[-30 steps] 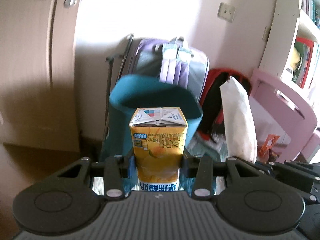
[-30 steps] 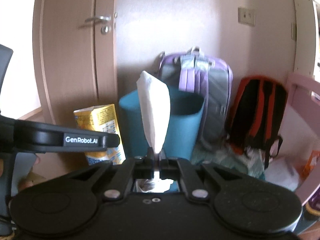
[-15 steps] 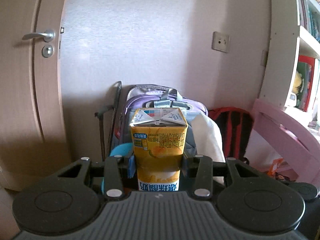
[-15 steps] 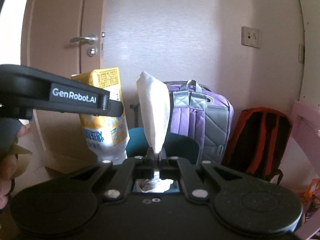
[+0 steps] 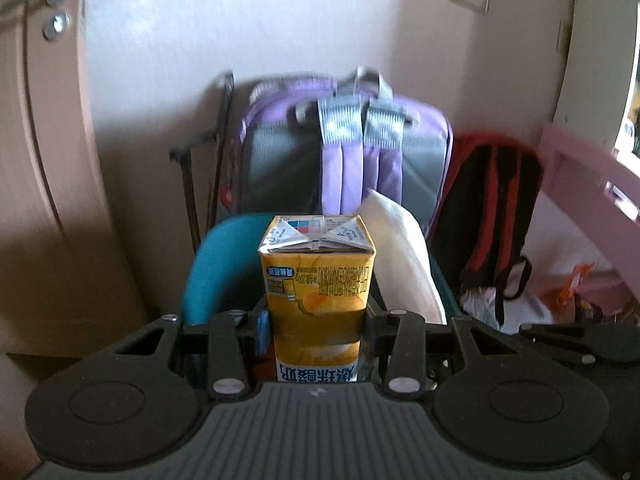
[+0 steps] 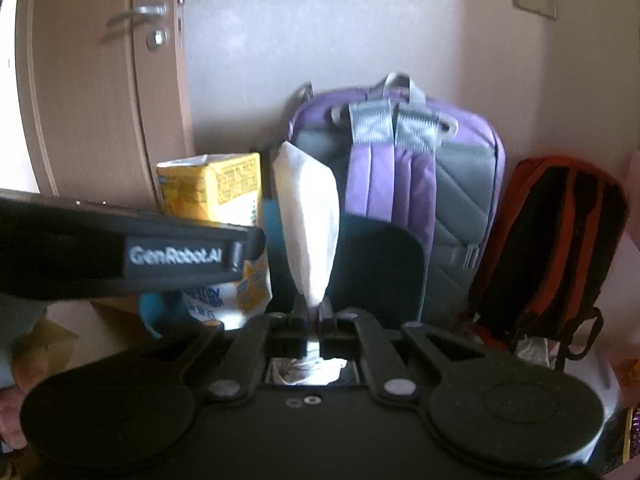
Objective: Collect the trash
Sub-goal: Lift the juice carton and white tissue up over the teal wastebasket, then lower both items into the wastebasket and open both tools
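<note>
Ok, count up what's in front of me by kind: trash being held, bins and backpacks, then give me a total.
Trash being held: 2, the yellow drink carton and the white tissue
Bins: 1, the teal bin
Backpacks: 2, the purple backpack and the red and black backpack
Total: 5

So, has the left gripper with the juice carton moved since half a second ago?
Yes. The left gripper dropped: the purple backpack and teal bin sit higher behind the juice carton.
</note>
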